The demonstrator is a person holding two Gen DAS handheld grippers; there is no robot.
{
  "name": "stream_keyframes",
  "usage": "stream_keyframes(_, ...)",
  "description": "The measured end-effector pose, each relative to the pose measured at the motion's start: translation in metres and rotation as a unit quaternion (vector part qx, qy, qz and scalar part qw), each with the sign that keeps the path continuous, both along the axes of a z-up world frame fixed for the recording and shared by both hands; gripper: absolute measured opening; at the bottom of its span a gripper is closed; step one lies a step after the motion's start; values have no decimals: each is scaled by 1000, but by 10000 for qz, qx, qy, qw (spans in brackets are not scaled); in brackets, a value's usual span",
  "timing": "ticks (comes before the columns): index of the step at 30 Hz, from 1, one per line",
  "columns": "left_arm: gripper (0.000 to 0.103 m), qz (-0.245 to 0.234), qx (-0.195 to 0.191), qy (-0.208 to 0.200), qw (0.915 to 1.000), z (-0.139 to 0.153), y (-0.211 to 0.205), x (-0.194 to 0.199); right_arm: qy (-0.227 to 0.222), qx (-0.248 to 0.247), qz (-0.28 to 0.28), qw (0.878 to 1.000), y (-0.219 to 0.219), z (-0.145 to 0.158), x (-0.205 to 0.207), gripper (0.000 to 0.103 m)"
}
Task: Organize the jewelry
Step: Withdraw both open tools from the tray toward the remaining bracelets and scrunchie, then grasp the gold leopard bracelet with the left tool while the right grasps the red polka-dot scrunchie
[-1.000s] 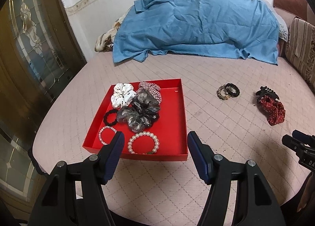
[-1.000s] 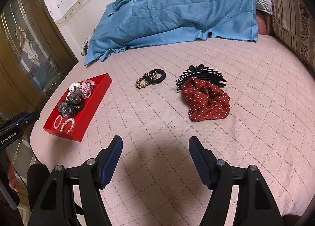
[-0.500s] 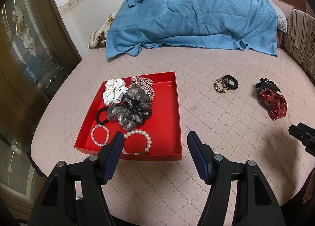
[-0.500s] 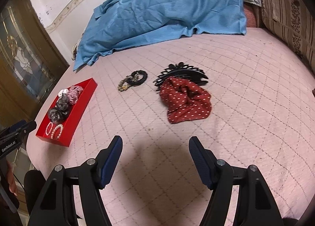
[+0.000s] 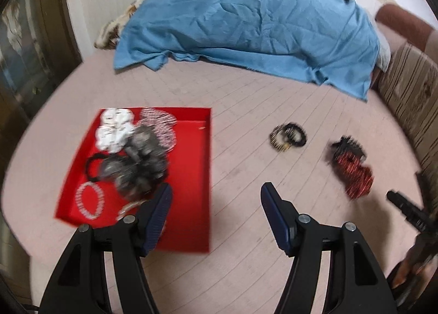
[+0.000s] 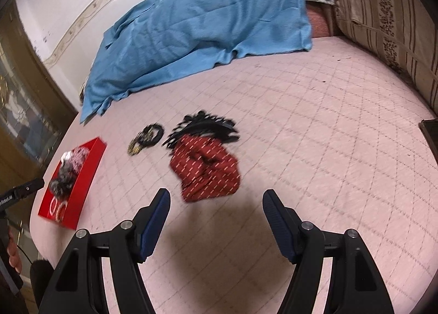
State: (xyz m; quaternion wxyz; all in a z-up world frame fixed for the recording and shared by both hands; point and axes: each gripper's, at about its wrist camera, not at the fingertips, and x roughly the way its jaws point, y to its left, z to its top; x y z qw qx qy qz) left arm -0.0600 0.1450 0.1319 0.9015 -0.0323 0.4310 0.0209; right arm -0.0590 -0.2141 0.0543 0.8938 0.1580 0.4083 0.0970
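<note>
Hovering over pink quilted bed (image 6: 328, 128), both tongs released, nothing btwn jaws. Left tongs (image 5: 216, 199) sit above near right edge of red tray (image 5: 191, 177); left finger overlaps tray's near part. Tray holds white scrunchie (image 5: 115, 130), checked one behind it, grey/black sheer scrunchies (image 5: 137, 166), black hair tie, pearl bracelets (image 5: 90, 201) at near edge. Frames blurred, fine detail n/a. Right tongs (image 6: 216, 199) just short of red dotted scrunchie (image 6: 208, 169), no contact. Black claw clip (image 6: 208, 125) touches scrunchie's far side. Black + gold bracelets (image 6: 146, 137) lie together just left of clip, btwn it and tray, loose on bed. Blue cloth (image 6: 197, 26) heaped at far side by wall, striped cushion (image 6: 383, 13) on right. Right tongs' body also visible at right edge of left wrist view.
</note>
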Motion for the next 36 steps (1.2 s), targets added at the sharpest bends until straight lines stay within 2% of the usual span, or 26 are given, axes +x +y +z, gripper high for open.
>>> stream_keyframes(3,66,-165,-268,46,9995,-5,-11,26,-26,11,-76,10000,-7,-1,11,74)
stream_keyframes(9,66,-584,-374,84,9976,-27,-38,75,6,84,-1,10000,-9,-9,33,74)
stream_keyframes(11,66,-691,-528,190,9960,-40,-42,96,29,86,62,9999,-7,-13,39,74)
stream_keyframes(12,64,-694,-591,234,9956,-45,-42,104,42,80,96,9999,-6,-16,43,74)
stream_keyframes(15,45,-633,-760,376,9944,-62,-42,128,92,86,182,9998,-2,-23,53,74)
stream_keyframes(17,44,-607,-805,450,9939,-72,-44,143,118,81,230,9996,0,-28,59,74)
stream_keyframes(24,35,-752,-577,656,9933,-104,-56,169,184,115,339,9992,7,-37,76,74)
stream_keyframes(30,35,-877,-463,467,9940,-107,-62,171,226,48,458,9987,18,-42,84,74)
stream_keyframes(34,35,-912,-49,345,9952,-111,-74,169,199,-81,480,9986,23,-44,84,74)
stream_keyframes(35,34,-918,109,310,9952,-111,-78,167,181,-130,484,9986,23,-43,85,71)
stream_keyframes(36,20,-917,194,282,9952,-111,-81,166,165,-184,491,9985,25,-43,84,58)
